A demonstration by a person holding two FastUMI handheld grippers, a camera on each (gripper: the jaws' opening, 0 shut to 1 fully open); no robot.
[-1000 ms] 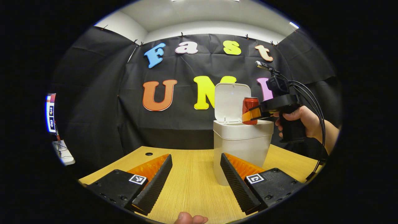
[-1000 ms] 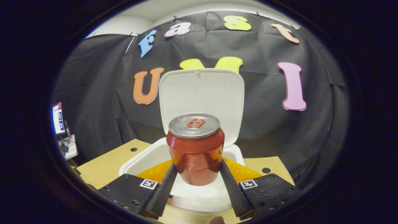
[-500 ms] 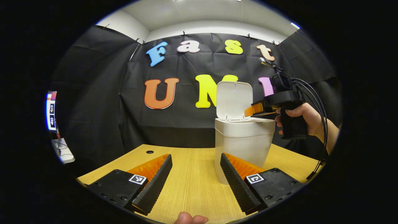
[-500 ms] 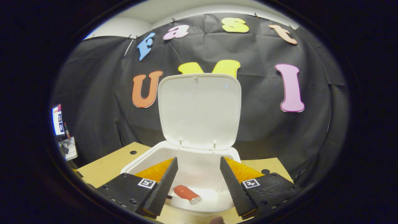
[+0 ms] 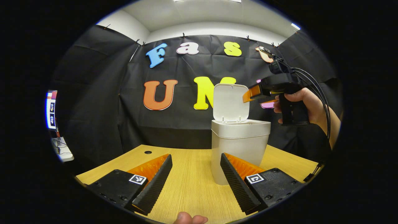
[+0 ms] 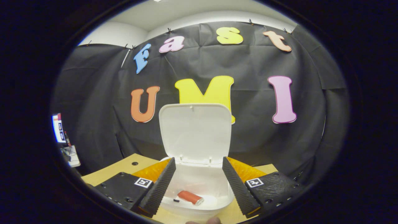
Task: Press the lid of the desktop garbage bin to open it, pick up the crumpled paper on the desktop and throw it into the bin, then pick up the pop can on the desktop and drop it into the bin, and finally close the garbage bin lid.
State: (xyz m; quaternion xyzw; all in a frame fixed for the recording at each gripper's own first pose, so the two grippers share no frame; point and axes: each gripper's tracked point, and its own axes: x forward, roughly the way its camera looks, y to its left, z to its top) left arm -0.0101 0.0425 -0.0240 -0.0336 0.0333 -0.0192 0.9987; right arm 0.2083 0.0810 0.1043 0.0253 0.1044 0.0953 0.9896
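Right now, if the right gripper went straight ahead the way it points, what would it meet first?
Most likely the upright white plastic lid of the white desktop bin, which stands between the right gripper's open fingers; depth is unclear.

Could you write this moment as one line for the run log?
can: inside bin | lid: open | right hand-held gripper: open above bin | left hand-held gripper: open

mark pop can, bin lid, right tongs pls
pop can (image 6: 190,197), right gripper view: on its side wall.
bin lid (image 6: 195,130), right gripper view: inner face.
right tongs (image 6: 198,183), right gripper view: midway between fingertips.
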